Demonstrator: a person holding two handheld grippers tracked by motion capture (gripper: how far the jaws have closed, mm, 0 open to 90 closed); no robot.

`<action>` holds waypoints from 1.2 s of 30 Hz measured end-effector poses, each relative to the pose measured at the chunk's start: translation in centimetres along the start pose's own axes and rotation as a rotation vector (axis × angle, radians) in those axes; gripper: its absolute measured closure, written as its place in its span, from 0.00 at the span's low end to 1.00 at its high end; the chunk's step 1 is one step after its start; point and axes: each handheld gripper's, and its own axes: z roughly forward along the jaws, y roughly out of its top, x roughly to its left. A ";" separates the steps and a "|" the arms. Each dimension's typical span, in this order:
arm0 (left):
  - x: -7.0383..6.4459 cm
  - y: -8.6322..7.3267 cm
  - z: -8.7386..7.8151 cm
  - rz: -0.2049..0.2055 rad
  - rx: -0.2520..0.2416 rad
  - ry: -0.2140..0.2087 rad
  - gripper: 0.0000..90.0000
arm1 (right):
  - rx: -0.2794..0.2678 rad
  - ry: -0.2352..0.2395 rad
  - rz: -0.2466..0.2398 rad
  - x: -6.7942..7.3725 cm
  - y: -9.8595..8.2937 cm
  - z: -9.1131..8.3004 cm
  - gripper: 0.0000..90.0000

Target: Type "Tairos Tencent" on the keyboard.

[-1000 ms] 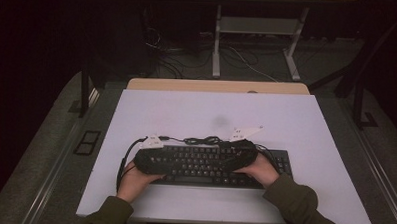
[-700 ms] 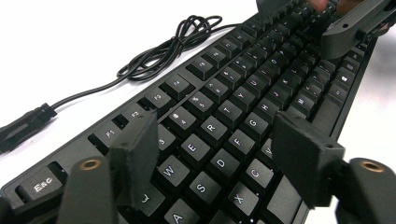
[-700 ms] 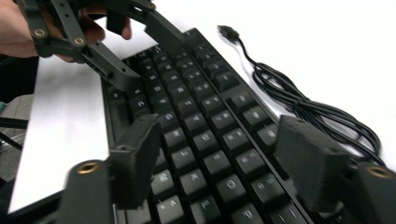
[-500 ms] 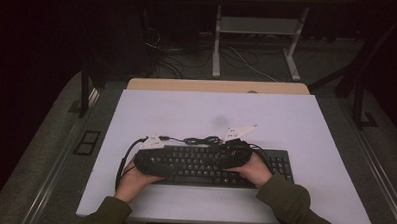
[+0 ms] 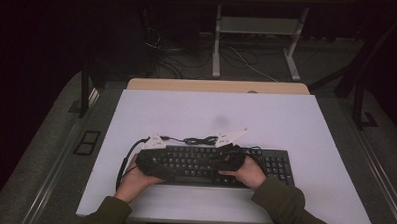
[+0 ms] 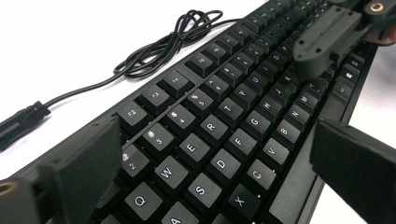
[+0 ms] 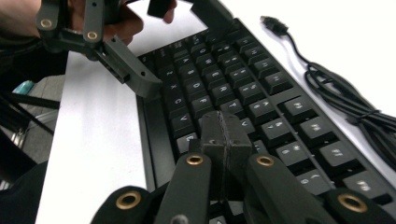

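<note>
Right gripper view has the right gripper (image 7: 224, 135) pinched shut — jaws pressed together like a stylus — over the black keyboard (image 7: 243, 98) at the table's (image 5: 306, 126) near edge; left gripper (image 6: 224, 168) gapes wide over the letter keys. Press one key squarely, lightly.

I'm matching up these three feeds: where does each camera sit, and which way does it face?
High view: above the person's side, facing forward and down on the table; forearms, both hands show.
Left gripper view: on the left gripper, looking along the keyboard between spread jaws.
Right gripper view: on the right gripper, jaws closed over keys.
All views share the keyboard and its cable.
</note>
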 end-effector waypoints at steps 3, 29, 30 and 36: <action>0.0 0.0 0.1 -0.002 0.004 -0.004 0.00 | 0.021 0.008 -0.011 0.2 -0.1 0.2 0.99; 0.0 -0.2 0.4 -0.001 0.015 -0.018 0.00 | 0.104 0.019 -0.030 1.0 -0.4 1.7 0.99; 0.0 -0.1 0.4 -0.001 0.016 -0.018 0.00 | 0.108 0.017 -0.030 1.0 -0.5 1.8 0.99; 0.0 -0.2 0.4 -0.001 0.017 -0.019 0.00 | 0.118 0.012 -0.045 0.9 -0.5 1.8 0.99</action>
